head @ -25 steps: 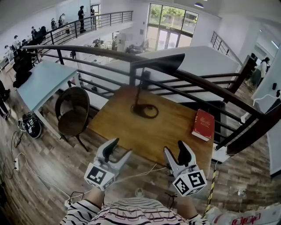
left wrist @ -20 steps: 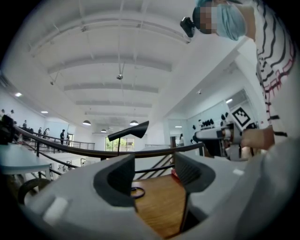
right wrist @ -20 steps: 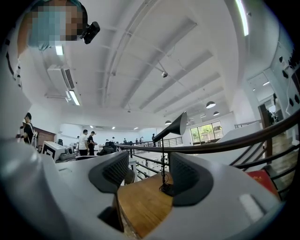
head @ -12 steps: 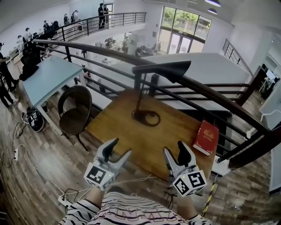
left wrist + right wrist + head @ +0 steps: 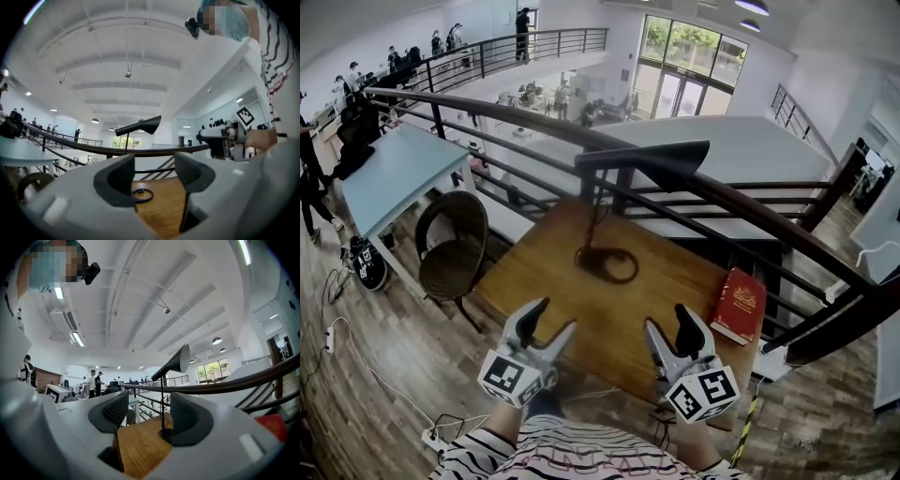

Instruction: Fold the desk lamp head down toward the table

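A black desk lamp stands on the wooden table (image 5: 581, 314). Its cone head (image 5: 649, 156) sits high and roughly level on a thin stem over a ring base (image 5: 607, 264). My left gripper (image 5: 548, 323) and right gripper (image 5: 668, 323) hover side by side over the table's near edge, well short of the lamp. Both are open with nothing between their fingers. In the left gripper view the lamp head (image 5: 140, 126) and base (image 5: 142, 194) show beyond the gripper (image 5: 154, 176). The right gripper view shows the head (image 5: 173, 363) above the gripper (image 5: 149, 416).
A red book (image 5: 739, 305) lies at the table's right edge. A dark railing (image 5: 750, 211) runs close behind the table and lamp. A round chair (image 5: 450, 244) and a pale blue table (image 5: 389, 173) stand to the left. People stand on the far balcony.
The view and both grippers have closed in on the table. The jaw tips, which hung over the floor before, now reach over its near edge. The lamp has not moved.
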A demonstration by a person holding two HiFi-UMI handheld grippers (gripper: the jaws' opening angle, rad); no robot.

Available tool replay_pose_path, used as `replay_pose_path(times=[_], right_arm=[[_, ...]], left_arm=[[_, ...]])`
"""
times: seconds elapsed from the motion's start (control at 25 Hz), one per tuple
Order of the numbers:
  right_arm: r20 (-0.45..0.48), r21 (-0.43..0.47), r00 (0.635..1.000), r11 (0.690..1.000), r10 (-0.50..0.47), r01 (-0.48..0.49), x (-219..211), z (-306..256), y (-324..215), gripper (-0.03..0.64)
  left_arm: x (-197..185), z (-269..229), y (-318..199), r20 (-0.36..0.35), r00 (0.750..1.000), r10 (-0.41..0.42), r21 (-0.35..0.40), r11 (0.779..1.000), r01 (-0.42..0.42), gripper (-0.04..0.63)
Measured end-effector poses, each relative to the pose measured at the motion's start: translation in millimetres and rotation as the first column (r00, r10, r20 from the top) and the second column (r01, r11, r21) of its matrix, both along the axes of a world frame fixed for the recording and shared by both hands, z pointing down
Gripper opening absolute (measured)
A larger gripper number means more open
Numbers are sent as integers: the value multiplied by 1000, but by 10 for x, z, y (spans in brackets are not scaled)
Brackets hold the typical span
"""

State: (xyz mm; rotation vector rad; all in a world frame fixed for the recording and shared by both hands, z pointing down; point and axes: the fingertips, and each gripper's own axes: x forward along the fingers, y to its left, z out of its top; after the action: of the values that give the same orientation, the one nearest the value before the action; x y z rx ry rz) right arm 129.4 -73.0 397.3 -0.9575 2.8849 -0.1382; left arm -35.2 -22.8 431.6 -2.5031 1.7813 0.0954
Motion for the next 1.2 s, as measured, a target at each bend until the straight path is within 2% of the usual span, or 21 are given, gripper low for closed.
replay_pose_path(times=[0.2,0.44,0.8,1.0,1.2], right_arm=[[-6,8,999,999,32,-32,-9,-49,-330,265],[-4,12,997,997,80,-79,-528,-175,-770,265],[5,30,988,987,156,-156,-882,-388,-1345,265],[5,71,977,974,213,-213,-961,-546,-1658,265],[-2,160,958,946,287,-283,-942,-846,-1948,264]], left_arm=[[36,-11,-471,-8,999,53,-1,999,-53,261],[-465,-101,-1044,-4,994,112,-9,994,-112,261],[-814,-256,-1803,24,980,200,-19,980,-200,261],[-988,-281,-2189,29,973,230,-18,973,-229,261],[-1049,-272,-2557,27,959,283,-29,959,-282,261]])
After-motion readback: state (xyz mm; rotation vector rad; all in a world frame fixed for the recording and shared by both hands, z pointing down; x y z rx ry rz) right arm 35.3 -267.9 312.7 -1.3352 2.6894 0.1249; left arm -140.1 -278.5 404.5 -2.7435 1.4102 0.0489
